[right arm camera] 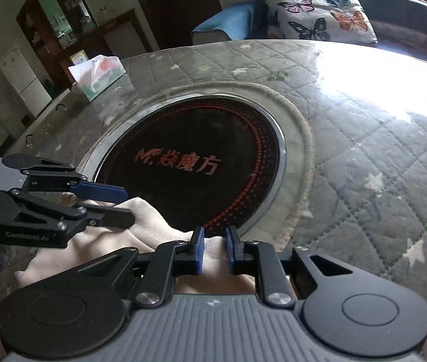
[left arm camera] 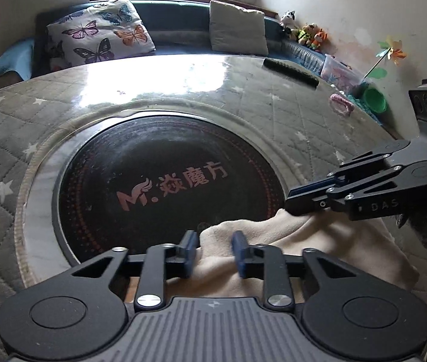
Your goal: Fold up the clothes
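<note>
A cream cloth [left arm camera: 318,241] lies bunched at the near edge of the round table, overlapping the rim of the black heater plate [left arm camera: 165,181]. My left gripper [left arm camera: 215,252] has its blue pads closed on a raised fold at the cloth's left end. My right gripper [right arm camera: 215,249] is shut on the same cream cloth [right arm camera: 117,241] at its other end. Each wrist view also shows the other tool from the side: the right gripper [left arm camera: 294,200] pinches the cloth's far edge, and the left gripper [right arm camera: 123,205] has cloth between its fingers.
The table's quilted star-patterned cover [left arm camera: 243,114] lies under glossy glass. On it are a dark remote [left arm camera: 291,71], a pink object [left arm camera: 341,105] and a tissue box [right arm camera: 102,72]. A green cup [left arm camera: 374,99] stands at the right. A sofa with a butterfly pillow [left arm camera: 98,30] is behind.
</note>
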The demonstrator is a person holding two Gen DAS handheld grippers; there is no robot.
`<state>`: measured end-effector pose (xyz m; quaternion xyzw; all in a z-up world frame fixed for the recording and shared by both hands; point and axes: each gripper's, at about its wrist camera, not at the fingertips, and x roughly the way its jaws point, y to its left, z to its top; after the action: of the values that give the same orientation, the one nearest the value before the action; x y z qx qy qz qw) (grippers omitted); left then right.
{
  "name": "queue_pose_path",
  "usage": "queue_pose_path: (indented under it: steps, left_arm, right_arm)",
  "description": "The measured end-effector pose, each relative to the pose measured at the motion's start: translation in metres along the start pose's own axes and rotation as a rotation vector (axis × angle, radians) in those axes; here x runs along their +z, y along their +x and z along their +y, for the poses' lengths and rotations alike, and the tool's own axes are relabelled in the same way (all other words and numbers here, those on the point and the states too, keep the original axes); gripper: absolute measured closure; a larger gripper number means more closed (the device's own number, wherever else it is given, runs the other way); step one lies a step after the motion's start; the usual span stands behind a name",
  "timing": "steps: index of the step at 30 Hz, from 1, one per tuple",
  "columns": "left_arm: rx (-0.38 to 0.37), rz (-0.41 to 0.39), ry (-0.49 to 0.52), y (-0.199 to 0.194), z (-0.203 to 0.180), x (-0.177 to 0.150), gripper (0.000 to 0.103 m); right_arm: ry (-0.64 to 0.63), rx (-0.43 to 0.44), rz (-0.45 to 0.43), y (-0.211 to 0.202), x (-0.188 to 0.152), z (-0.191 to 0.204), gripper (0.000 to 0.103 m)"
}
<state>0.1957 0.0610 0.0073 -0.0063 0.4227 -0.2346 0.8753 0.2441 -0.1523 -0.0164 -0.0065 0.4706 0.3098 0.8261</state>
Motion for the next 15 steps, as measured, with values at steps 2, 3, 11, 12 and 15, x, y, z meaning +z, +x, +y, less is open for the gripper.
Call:
queue_pose_path:
  steps: [2,3,11,12,15]
  left_arm:
    - [0.016,-0.031,0.003,-0.004,-0.002,-0.001,0.093]
    - [0.022,-0.049,0.005,-0.006,-0.002,-0.001,0.093]
    - [0.076,-0.074,0.017,-0.001,-0.006,-0.003,0.094]
    - [0.08,-0.075,0.015,0.0,-0.006,-0.003,0.094]
    - [0.079,-0.079,0.009,0.0,-0.005,-0.004,0.094]
  right_arm:
    - [-0.007,0.002,-0.016,-0.002,-0.001,0.002,0.099]
    - [-0.018,-0.003,-0.039,-0.006,-0.001,0.004,0.099]
    - [-0.034,-0.05,-0.167,-0.017,0.001,0.01,0.099]
    - [-0.035,-0.059,-0.151,-0.014,0.0,0.009,0.098]
    - [-0.042,-0.082,-0.152,-0.013,-0.001,0.011,0.095]
